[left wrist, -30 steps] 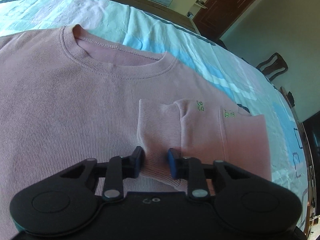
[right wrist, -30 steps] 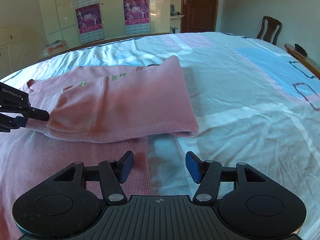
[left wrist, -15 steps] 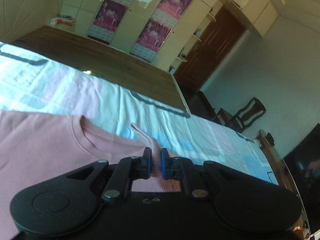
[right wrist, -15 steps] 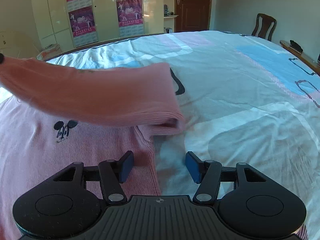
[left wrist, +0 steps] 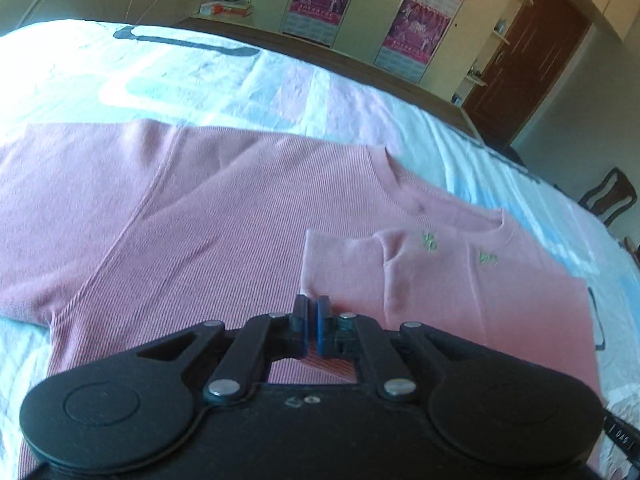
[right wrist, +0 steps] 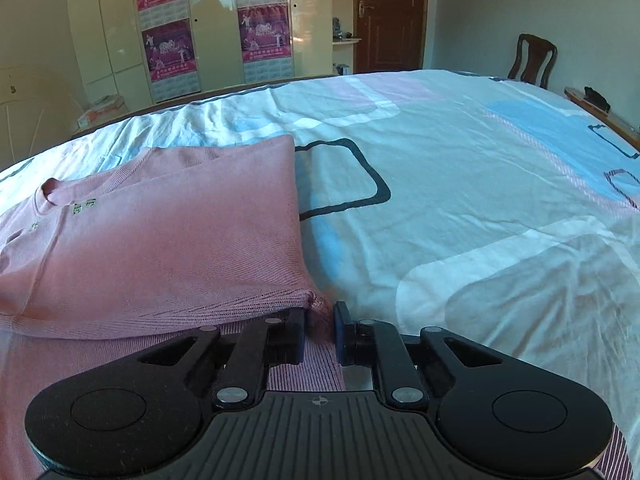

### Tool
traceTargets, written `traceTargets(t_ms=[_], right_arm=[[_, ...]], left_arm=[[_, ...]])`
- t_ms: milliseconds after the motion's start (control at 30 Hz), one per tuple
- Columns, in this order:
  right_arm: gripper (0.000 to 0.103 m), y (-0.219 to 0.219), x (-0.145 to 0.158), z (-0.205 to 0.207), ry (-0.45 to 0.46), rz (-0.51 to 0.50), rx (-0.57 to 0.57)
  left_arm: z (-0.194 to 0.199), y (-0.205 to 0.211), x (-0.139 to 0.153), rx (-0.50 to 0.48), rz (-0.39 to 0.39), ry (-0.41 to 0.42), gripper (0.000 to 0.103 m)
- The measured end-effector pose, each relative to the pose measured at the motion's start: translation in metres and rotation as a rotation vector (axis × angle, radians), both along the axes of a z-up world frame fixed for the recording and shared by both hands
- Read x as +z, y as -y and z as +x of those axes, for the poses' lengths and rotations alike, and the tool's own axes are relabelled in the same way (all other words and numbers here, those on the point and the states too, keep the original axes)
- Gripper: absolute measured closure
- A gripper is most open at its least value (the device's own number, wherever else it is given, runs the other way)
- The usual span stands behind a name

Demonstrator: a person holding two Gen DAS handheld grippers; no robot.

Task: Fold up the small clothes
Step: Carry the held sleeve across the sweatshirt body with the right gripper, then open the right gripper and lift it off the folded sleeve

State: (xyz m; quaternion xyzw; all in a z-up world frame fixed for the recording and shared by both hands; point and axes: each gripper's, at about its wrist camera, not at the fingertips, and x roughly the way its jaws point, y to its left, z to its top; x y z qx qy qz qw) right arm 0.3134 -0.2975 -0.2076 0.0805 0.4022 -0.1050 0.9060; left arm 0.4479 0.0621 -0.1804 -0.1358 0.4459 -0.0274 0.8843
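A pink ribbed sweater [left wrist: 208, 232] lies flat on the bed, its right sleeve [left wrist: 432, 280] folded across the chest; it also shows in the right wrist view [right wrist: 160, 248]. My left gripper [left wrist: 311, 312] is shut at the sleeve cuff, and whether it pinches cloth I cannot tell. My right gripper [right wrist: 319, 322] is nearly shut around the folded corner of the sweater [right wrist: 316, 304] at the sweater's right edge.
The bed [right wrist: 480, 200] has a white, blue and pink sheet stretching right and far. Wardrobes with posters [right wrist: 168, 36], a brown door [right wrist: 390, 16] and a wooden chair [right wrist: 534, 60] stand beyond the bed.
The left gripper lifted the sleeve high, then brought it back down onto the chest. The right gripper moved forward to the fold's corner and closed from wide open to nearly shut.
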Motion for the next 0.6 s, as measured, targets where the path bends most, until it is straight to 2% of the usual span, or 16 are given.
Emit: traceTargets(t_ms=[33, 100, 133, 200, 267, 367, 433, 500, 600], right_arm=[[0.090, -0.002, 0.002, 0.001, -0.012, -0.009, 0.025], [0.089, -0.002, 0.008, -0.004, -0.015, -0.005, 0.045], [0.089, -0.001, 0.011, -0.009, -0.018, 0.000, 0.053], [0.087, 0.002, 0.019, -0.022, 0.005, 0.007, 0.052], [0.084, 0.002, 0.030, -0.027, 0.040, -0.004, 0.048], [0.061, 0.000, 0.037, -0.013, 0.075, -0.010, 0.060], [0.061, -0.005, 0.038, 0.008, 0.082, -0.006, 0.078], [0.061, -0.011, 0.036, 0.028, 0.086, 0.011, 0.097], [0.061, -0.017, 0.029, 0.062, 0.071, 0.024, 0.116]], left_arm=[[-0.003, 0.001, -0.002, 0.000, 0.027, -0.002, 0.096], [-0.013, 0.001, 0.005, 0.013, 0.075, 0.014, 0.079], [-0.017, -0.003, 0.011, 0.026, 0.090, 0.036, 0.075], [-0.027, -0.010, 0.024, 0.070, 0.112, 0.092, 0.056], [-0.033, -0.013, 0.037, 0.086, 0.114, 0.143, 0.049], [-0.025, 0.000, 0.044, 0.020, 0.088, 0.153, 0.042], [-0.018, 0.016, 0.040, -0.032, 0.077, 0.147, 0.040], [-0.010, 0.034, 0.032, -0.071, 0.100, 0.140, 0.040], [0.005, 0.047, 0.014, -0.077, 0.117, 0.102, 0.040]])
